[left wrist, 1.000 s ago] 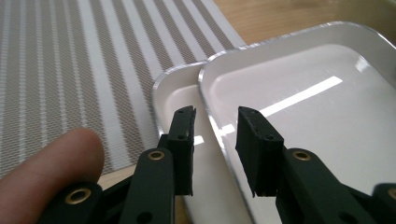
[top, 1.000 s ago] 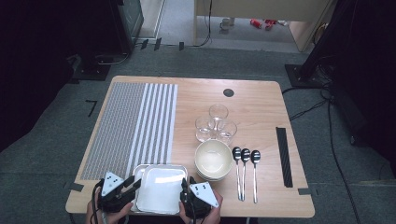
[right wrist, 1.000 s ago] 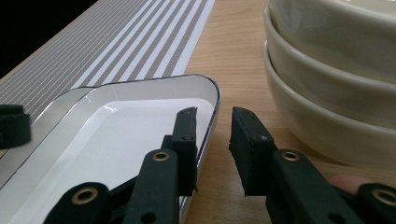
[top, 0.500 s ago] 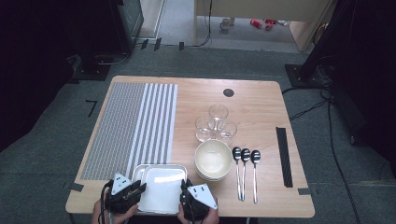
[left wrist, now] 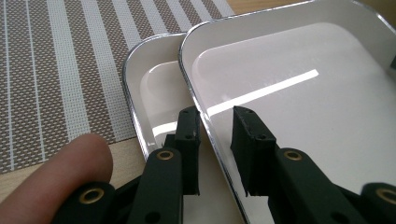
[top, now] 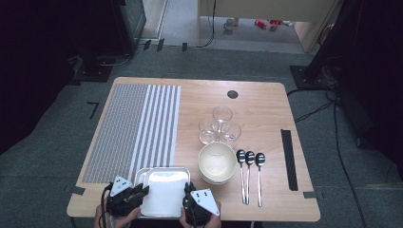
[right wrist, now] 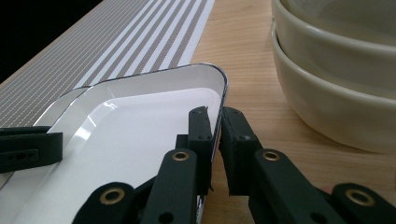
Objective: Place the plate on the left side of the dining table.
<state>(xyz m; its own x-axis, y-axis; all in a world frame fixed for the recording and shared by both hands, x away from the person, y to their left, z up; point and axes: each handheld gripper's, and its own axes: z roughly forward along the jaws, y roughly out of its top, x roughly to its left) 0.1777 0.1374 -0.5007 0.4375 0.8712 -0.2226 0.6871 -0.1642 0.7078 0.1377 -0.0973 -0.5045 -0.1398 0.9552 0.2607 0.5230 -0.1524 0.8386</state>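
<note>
Two shiny white rectangular trays w/ chrome rims (top: 164, 190), stacked and slightly offset, sit at near edge of wooden table (top: 266, 102), just right of the brown-and-white striped placemat (top: 135, 128).

Left gripper (left wrist: 217, 126): jaws part open, straddling left rim of top tray, not yet pinched. A fingertip (left wrist: 60, 168) shows beside it.

Right gripper (right wrist: 215, 126): jaws narrow, rim of top tray (right wrist: 154, 121) between them; looks pinched or nearly so.

Handling, my guess: thin, stiff, light; glossy so prob. slippery. Rim lip is the only real hold; take opposite sides, lift level, else top tray may slide or drag the lower one (left wrist: 149, 79).

Stacked cream bowls (top: 217, 164) close at right; mind clearance.
</note>
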